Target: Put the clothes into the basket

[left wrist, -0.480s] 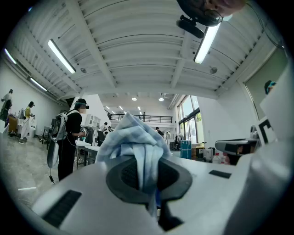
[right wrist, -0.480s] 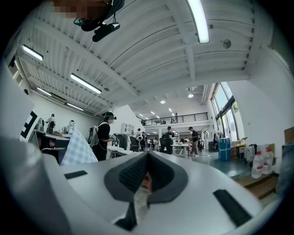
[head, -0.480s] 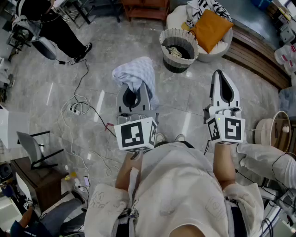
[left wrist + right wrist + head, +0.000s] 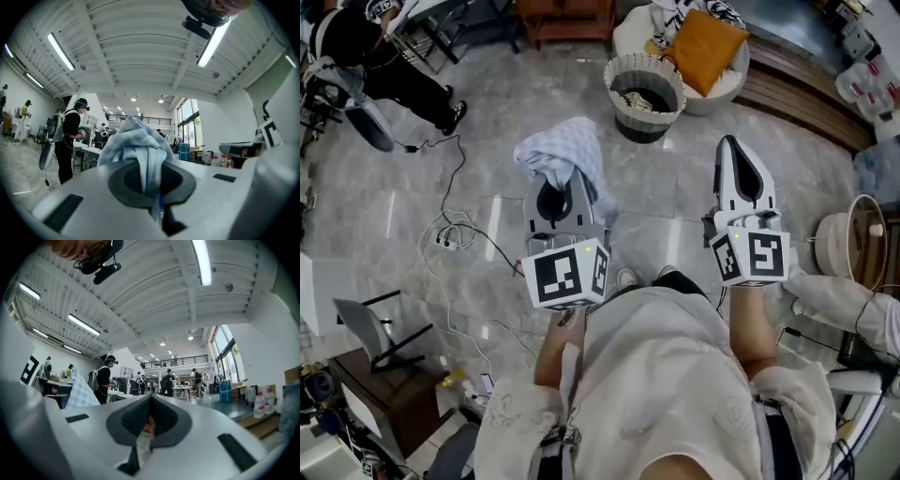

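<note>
left gripper [image 4: 555, 187]: jaws clamped on the pale checked cloth [image 4: 565, 150]. the left gripper view shows fabric pinched in the pads and bunched up above them. cloth is carried off the floor [image 4: 487, 122], hanging over the gripper's nose.

right gripper [image 4: 732, 145]: jaws together, no cloth in them. it is held level beside the left one, well apart from it.

basket [image 4: 678, 89]: stands on the floor ahead of both grippers, just beside the round white seat [image 4: 722, 89] with the orange cushion [image 4: 705, 47]. some fabric [image 4: 637, 101] already lies inside.

change over the last half second: small. the basket sits slightly further left and higher in the head view, and the bystander [image 4: 394, 66] at the far left has slid toward the picture's corner. so the view has swung a little. both grippers keep their places and the cloth has not slipped.

judgement: carry step in progress, grip sound. cloth is still short of the basket. it must be brought over the rim before the jaws let go, or the trailing fold may hang outside.
</note>
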`<state>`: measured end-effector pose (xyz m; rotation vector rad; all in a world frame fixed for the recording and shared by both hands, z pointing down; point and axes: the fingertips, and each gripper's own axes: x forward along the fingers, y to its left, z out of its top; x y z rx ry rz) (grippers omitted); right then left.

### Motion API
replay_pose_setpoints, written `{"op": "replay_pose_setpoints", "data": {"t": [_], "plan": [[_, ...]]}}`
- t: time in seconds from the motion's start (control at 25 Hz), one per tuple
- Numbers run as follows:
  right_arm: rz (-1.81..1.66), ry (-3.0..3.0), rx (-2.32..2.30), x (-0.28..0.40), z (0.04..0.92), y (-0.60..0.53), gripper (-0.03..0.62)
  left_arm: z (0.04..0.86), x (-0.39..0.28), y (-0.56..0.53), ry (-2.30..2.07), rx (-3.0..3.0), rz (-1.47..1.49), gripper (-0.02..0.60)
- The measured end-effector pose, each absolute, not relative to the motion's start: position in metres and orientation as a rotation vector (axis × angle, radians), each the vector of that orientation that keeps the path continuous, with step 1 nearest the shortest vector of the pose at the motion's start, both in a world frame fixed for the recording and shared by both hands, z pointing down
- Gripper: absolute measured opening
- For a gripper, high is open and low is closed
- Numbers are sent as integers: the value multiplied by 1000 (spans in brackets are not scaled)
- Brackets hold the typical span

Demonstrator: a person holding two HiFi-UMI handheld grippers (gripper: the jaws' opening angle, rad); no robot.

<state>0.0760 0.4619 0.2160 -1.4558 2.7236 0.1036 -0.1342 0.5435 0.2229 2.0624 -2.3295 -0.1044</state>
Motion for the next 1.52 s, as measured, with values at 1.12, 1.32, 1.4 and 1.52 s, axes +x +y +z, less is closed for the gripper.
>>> {"op": "replay_pose_setpoints", "data": {"t": [1.12,1.32,1.4,1.52], "plan": [[-25,2659,-1503,77,249,398,-12,252,-134,467,-2241,2110,-70,14],[-75,2657,-1497,82,255,333,-12,254,-129,406,-2243,2098,-53,14],[-85,2657,-1496,84,257,306,-12,255,-128,380,-2243,2097,-48,14],[-111,2664,-1494,87,262,268,-12,257,-125,343,-2240,2088,-34,14]]}}
